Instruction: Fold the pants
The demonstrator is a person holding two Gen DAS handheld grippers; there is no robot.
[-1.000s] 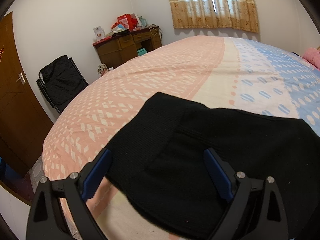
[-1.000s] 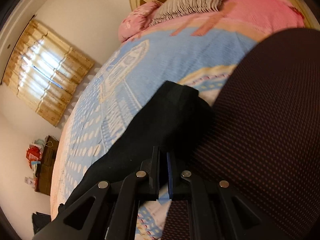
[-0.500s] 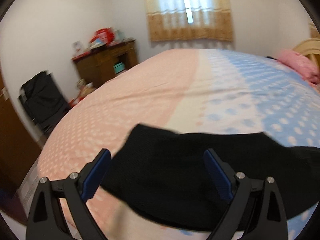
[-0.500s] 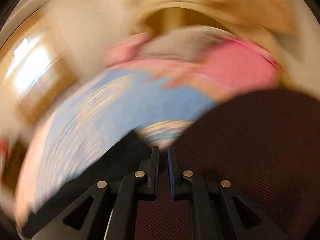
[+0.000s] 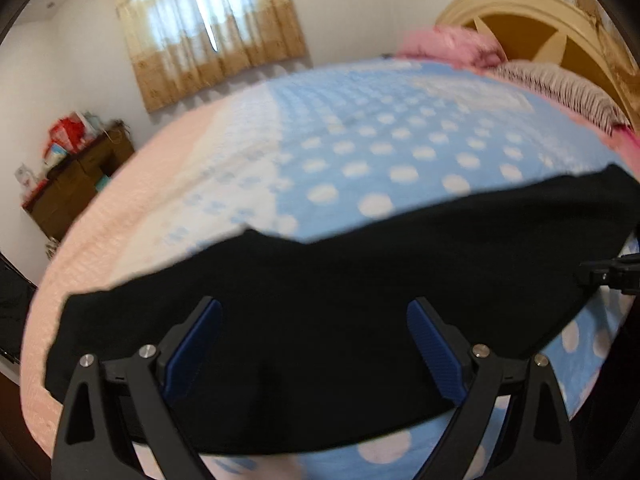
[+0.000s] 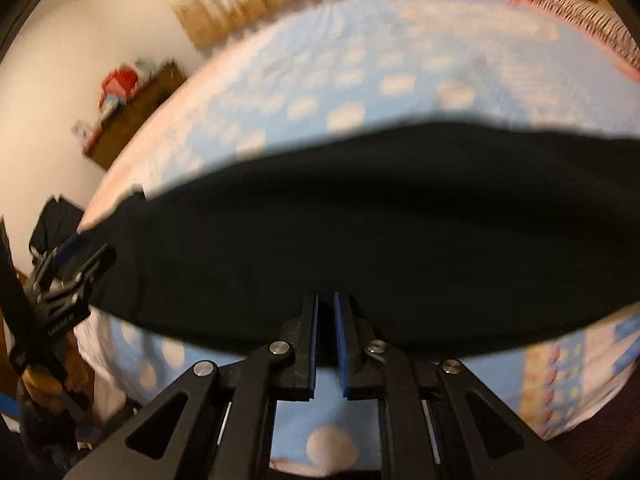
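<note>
Black pants (image 5: 340, 288) laid flat across the blue dotted bed (image 5: 380, 148), right claw (image 6: 326, 344) pinched shut on the near hem, left claw (image 5: 316, 344) spread wide over the cloth, gripping nothing, apparently readying a fold.

Black pants (image 5: 360, 280) lie spread across the blue-and-pink dotted bed (image 5: 360, 140).

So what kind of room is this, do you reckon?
A bedroom, most likely: a bed with a spotted cover fills the view, pink pillows lie by an arched headboard, and a curtained window is behind.
</note>
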